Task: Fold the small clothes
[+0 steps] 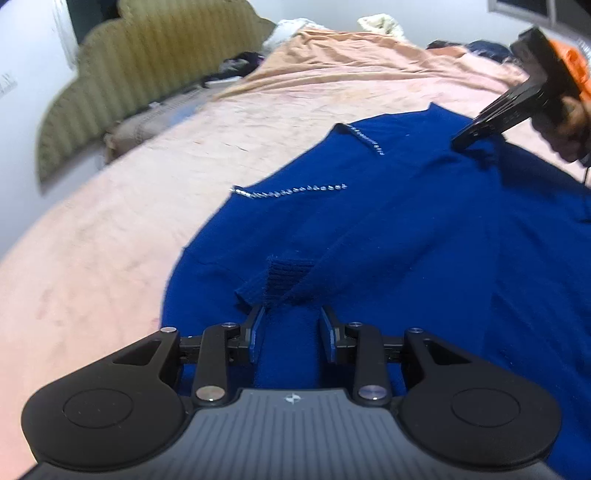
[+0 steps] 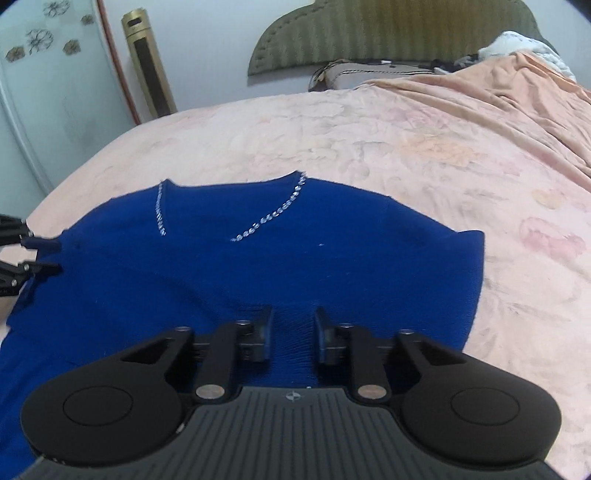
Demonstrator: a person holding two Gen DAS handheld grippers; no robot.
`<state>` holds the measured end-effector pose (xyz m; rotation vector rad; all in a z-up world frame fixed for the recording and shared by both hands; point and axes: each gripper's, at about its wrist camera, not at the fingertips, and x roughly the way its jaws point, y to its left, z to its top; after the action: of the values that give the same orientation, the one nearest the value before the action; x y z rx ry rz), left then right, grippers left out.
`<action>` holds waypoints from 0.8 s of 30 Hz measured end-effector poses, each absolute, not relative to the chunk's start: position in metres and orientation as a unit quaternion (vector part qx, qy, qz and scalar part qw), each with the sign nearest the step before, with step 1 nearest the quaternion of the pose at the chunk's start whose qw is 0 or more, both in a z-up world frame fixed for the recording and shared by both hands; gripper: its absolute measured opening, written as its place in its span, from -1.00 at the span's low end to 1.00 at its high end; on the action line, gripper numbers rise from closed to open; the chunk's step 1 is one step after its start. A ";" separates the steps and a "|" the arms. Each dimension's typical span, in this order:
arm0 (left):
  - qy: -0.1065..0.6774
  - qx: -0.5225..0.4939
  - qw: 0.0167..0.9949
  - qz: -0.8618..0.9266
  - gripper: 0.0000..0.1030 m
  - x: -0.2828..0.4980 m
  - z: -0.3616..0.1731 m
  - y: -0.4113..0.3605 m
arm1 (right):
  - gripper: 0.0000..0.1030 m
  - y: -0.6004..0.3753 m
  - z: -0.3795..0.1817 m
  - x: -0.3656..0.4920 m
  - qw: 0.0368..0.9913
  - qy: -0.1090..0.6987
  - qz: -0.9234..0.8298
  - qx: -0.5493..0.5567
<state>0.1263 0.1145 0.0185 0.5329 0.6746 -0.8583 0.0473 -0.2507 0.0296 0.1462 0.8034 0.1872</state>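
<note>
A blue knit sweater (image 2: 258, 266) with a rhinestone-trimmed V-neck (image 2: 273, 218) lies spread on the bed. My right gripper (image 2: 293, 321) is shut on a ribbed fold of the sweater that bunches between its pads. In the left wrist view the same gripper (image 1: 461, 142) pinches the sweater's far side, held by a person's hand (image 1: 565, 129). My left gripper (image 1: 292, 317) stands open just behind a folded-over ribbed sleeve cuff (image 1: 284, 277), with only flat sweater under the gap. The right wrist view shows it (image 2: 48, 254) at the sweater's left edge, fingers apart.
The bed carries a pale pink floral cover (image 2: 369, 140). A rumpled peach sheet (image 2: 498, 96) lies at the back right. A striped olive headboard (image 2: 388, 29) stands behind it, and a gold tower appliance (image 2: 147, 62) against the wall. Dark clothes (image 1: 240, 61) lie near the headboard.
</note>
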 end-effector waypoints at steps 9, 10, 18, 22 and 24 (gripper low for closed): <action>0.352 0.252 0.814 -0.387 0.25 0.139 0.014 0.116 | -0.58 -0.253 0.024 0.052 0.914 0.390 0.085 0.071; 0.352 0.263 0.812 -0.384 0.07 0.135 0.014 0.113 | -0.59 -0.254 0.024 0.052 0.914 0.389 0.085 0.072; 0.331 0.248 0.833 -0.367 -0.95 0.119 0.047 0.120 | -0.85 -0.257 0.033 0.038 0.931 0.349 0.075 0.079; 0.303 0.225 0.852 -0.362 -0.96 0.123 0.073 0.116 | -0.87 -0.263 0.048 0.027 0.943 0.314 0.072 0.088; 0.295 0.215 0.859 -0.358 -0.96 0.130 0.080 0.110 | -0.87 -0.268 0.056 0.023 0.949 0.294 0.068 0.095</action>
<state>0.1295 0.1097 0.0796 0.4522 0.6190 -0.7517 0.0233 -0.2679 0.0563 0.1932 0.5982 0.1380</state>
